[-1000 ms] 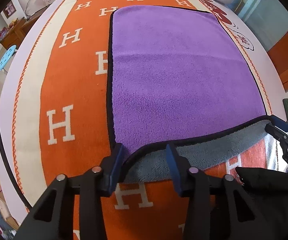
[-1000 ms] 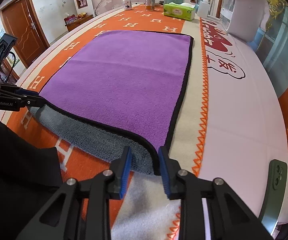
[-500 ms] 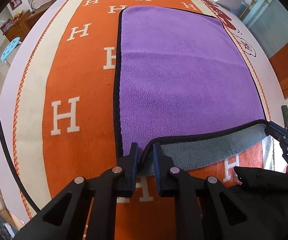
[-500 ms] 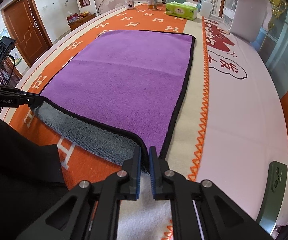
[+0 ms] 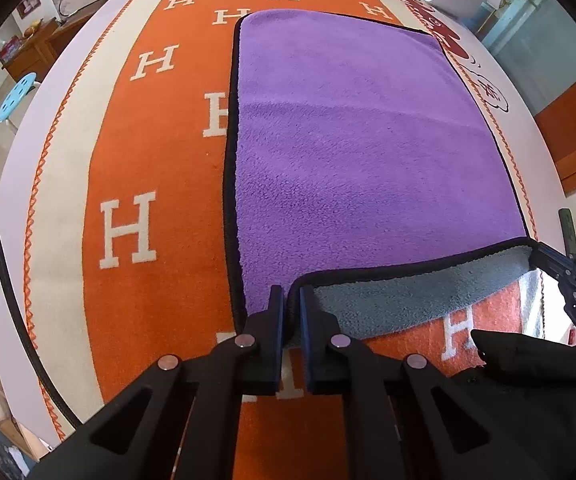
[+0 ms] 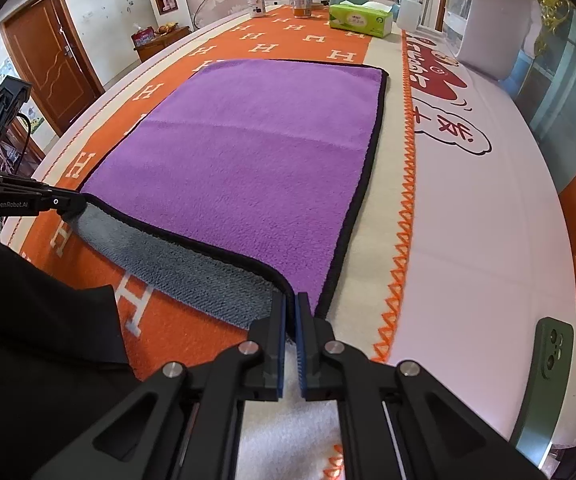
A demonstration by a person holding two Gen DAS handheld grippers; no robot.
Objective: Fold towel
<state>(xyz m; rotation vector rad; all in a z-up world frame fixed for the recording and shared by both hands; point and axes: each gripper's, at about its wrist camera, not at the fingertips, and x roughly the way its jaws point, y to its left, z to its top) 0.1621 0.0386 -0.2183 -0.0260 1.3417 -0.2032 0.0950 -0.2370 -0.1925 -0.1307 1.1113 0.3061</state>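
Observation:
A purple towel (image 5: 360,152) with a black hem and grey underside lies flat on the orange H-patterned cloth; it also shows in the right wrist view (image 6: 256,160). My left gripper (image 5: 292,300) is shut on the towel's near left corner. My right gripper (image 6: 291,308) is shut on the near right corner. The near edge is lifted between them, showing the grey underside (image 5: 408,300) (image 6: 176,268). The right gripper also shows at the right edge of the left wrist view (image 5: 568,276), and the left gripper at the left of the right wrist view (image 6: 48,202).
A green tissue box (image 6: 360,20), bottles (image 6: 257,3) and a white appliance (image 6: 492,24) stand at the table's far end. A dark green phone (image 6: 544,380) lies near the right table edge. A black sleeve (image 6: 28,340) fills the lower left.
Both grippers closed from open onto the towel's near corners. The near edge has lifted slightly and moved forward over the purple side.

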